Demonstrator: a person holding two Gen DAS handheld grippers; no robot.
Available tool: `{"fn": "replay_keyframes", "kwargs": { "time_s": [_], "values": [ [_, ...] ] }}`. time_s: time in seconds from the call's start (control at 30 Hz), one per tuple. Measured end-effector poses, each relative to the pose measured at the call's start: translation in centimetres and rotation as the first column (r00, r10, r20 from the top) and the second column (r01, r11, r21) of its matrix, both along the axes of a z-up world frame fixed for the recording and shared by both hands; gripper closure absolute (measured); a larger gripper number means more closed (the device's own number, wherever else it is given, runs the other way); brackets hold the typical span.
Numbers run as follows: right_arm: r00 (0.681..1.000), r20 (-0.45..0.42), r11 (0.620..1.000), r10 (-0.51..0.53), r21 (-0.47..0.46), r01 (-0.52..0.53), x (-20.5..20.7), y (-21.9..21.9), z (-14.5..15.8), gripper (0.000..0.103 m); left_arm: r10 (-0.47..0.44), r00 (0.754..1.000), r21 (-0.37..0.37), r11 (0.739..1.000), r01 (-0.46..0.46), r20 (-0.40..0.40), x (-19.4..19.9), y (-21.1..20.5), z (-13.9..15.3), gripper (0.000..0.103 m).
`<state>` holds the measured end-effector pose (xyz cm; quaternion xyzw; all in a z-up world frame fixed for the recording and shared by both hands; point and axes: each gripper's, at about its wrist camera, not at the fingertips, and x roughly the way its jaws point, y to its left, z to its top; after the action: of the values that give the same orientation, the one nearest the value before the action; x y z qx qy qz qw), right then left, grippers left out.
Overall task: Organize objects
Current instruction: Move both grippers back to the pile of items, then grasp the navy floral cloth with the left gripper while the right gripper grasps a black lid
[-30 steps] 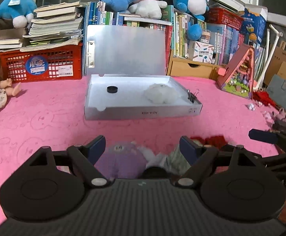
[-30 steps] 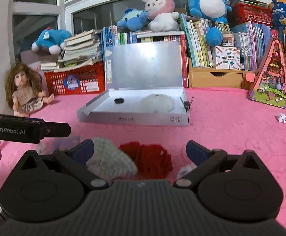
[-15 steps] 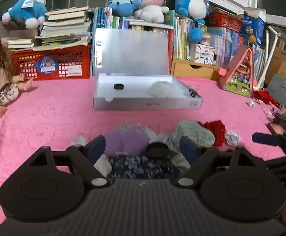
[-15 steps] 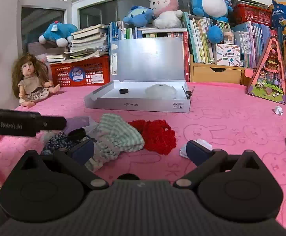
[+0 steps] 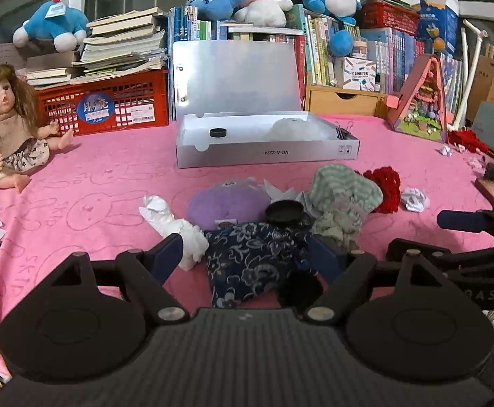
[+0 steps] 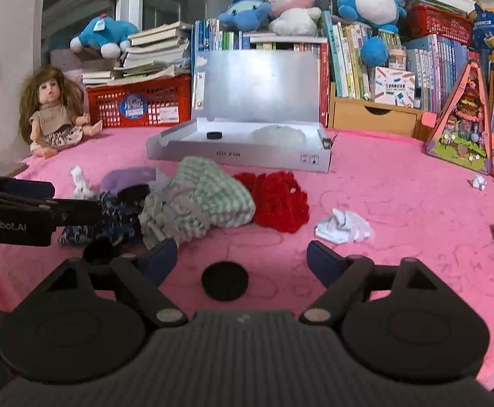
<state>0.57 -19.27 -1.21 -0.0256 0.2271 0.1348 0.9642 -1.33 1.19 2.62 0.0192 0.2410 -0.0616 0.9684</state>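
My left gripper (image 5: 247, 257) is open and low over a pile on the pink cloth, with a dark blue floral cloth (image 5: 250, 264) lying between its fingers, untouched by the pads. The pile also holds a purple plush (image 5: 226, 200), a black lid (image 5: 286, 210), a green striped cloth (image 5: 345, 193) and a red knitted piece (image 5: 386, 190). My right gripper (image 6: 242, 259) has its jaws closing around a black disc (image 6: 225, 279) on the cloth; the pads stand clear of it. Behind the pile, an open grey box (image 5: 267, 152) holds a small black disc (image 5: 218, 132) and a white fluffy thing (image 5: 298, 129).
Crumpled white paper (image 6: 343, 225) lies right of the red piece, and white tissue (image 5: 169, 220) left of the pile. A doll (image 5: 6, 125) sits at the far left. A red crate (image 5: 111, 105), books, plush toys and a toy house (image 5: 420, 101) line the back.
Both grippers have drawn back from the box and sunk, bringing the pile into full view. The right jaws have narrowed, and a black disc now shows between them.
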Motion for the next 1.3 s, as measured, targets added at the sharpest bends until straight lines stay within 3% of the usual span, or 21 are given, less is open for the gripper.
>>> {"fn": "replay_keyframes", "kwargs": {
  "time_s": [0.5, 0.97, 1.3],
  "values": [
    [0.999, -0.053, 1.0, -0.002, -0.005, 0.002, 0.1, 0.5, -1.2, 0.027, -0.023, 0.998, 0.005, 1.0, 0.023, -0.053, 2.4, -2.0, -1.4, 0.018],
    [0.999, -0.047, 1.0, 0.005, -0.019, -0.006, 0.3, 0.7, -1.3, 0.034, 0.001, 0.999, 0.038, 0.999, 0.0, -0.052, 3.6, -2.5, -2.4, 0.015],
    [0.999, -0.044, 0.999, 0.007, -0.031, -0.008, 0.4, 0.7, -1.3, 0.04, 0.018, 0.996, -0.025, 0.999, -0.02, -0.089, 4.3, -1.9, -2.7, 0.017]
  ]
}}
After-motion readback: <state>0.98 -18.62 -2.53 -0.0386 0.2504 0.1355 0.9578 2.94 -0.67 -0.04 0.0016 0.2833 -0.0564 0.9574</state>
